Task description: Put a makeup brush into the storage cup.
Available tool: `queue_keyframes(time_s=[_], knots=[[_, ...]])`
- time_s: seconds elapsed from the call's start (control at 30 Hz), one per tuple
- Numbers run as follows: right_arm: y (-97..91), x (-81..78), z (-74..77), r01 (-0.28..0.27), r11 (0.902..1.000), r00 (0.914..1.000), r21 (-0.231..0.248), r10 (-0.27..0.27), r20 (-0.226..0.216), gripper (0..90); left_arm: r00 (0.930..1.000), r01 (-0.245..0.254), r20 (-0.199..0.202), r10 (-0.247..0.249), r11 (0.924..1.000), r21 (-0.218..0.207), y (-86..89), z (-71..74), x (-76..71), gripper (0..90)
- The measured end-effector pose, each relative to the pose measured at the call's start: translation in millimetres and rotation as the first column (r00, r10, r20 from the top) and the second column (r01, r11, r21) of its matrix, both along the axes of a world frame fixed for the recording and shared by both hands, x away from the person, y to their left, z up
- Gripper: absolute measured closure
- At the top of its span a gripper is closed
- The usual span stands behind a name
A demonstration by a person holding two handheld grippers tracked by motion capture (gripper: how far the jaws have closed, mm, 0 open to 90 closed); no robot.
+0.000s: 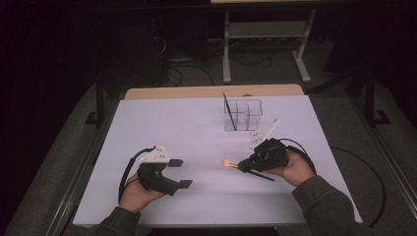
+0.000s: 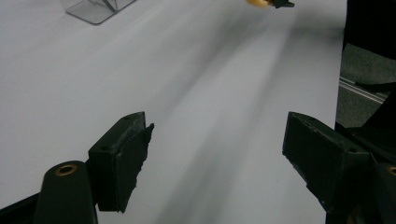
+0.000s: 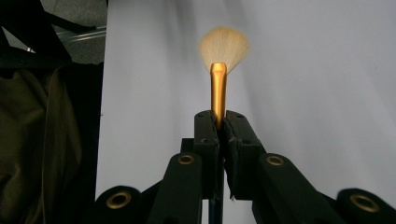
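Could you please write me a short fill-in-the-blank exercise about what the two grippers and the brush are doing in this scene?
1. The right gripper is shut on a fan brush with a ____ coloured ferrule.
2. The left gripper has its jaws ____, with nothing between them.
3. The clear organizer already holds one thin ____.
4. The table is covered by a ____ sheet.

Missing words: gold; open; brush; white

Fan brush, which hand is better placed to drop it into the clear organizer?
Right. Its claw is shut on the fan brush, near the clear organizer; the left claw is open, farther away.
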State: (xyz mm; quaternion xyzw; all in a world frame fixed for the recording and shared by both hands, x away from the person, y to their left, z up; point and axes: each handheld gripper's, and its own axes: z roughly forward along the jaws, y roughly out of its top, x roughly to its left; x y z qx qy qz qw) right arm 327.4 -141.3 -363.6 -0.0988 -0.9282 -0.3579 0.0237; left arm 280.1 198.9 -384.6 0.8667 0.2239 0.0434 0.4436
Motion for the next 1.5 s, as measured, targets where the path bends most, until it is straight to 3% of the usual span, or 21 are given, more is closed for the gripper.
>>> queue_keyframes(time_s=[0.17,0.27,1.0,1.5], knots=[[7.5,-0.5,1.1,-0.016,0.9999,0.9999,0.002,0.016,0.0,83.2,0.9997,0.023,-0.011,-0.023,0.9997,0.0,-6.1,2.8,0.6,23.5],[12.4,-1.8,2.4,-0.029,0.9995,0.9996,0.009,0.029,0.003,83.2,0.9986,0.044,-0.028,-0.044,0.9988,-0.021,-9.3,6.8,-0.1,24.2],[38.4,-8.7,4.9,-0.112,0.9928,0.9937,0.041,0.112,0.008,83.2,0.9887,0.145,-0.037,-0.145,0.9894,0.005,-40.8,34.7,7.3,32.1],[50.6,-12.8,6.7,-0.155,0.9861,0.9879,0.06,0.153,0.024,83.2,0.9784,0.196,-0.074,-0.193,0.9801,0.033,-59.9,34.1,13.5,38.8]])
